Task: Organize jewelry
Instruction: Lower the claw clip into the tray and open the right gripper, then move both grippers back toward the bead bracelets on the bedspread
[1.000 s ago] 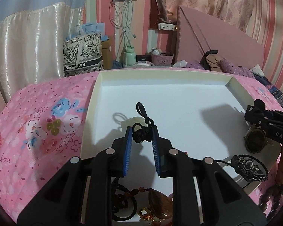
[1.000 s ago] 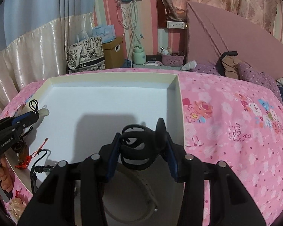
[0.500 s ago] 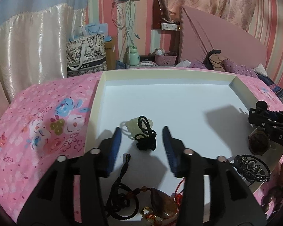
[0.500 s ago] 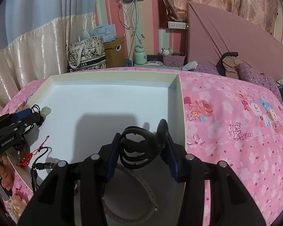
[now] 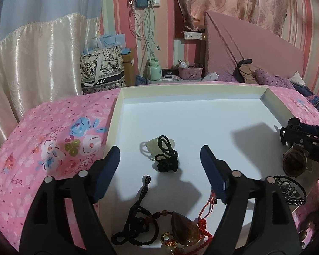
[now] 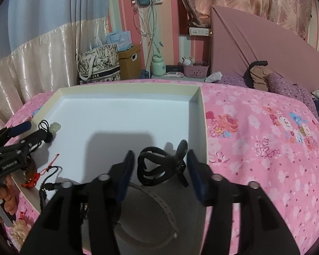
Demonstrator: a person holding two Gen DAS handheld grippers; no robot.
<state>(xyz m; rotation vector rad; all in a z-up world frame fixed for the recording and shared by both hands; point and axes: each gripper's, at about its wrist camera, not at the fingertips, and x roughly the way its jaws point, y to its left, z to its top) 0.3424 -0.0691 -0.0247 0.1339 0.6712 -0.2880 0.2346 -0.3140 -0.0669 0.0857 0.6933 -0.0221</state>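
A white tray lies on a pink floral bedspread. My left gripper is open above a pale jade pendant on a black cord, which lies free on the tray; it also shows in the right wrist view. My right gripper is open, with a black hair claw clip lying between its jaws near the tray's right wall. An amber pendant necklace with a red cord and a black cord lie at the tray's near edge.
A round brown watch face and a black bracelet lie at the tray's right side. A grey strap lies under my right gripper. Pink floral bedspread surrounds the tray; pillows and clothes lie at the back.
My left gripper opened, let go of the jade pendant's cord and pulled back. My right gripper opened around the claw clip, which now rests on the tray.
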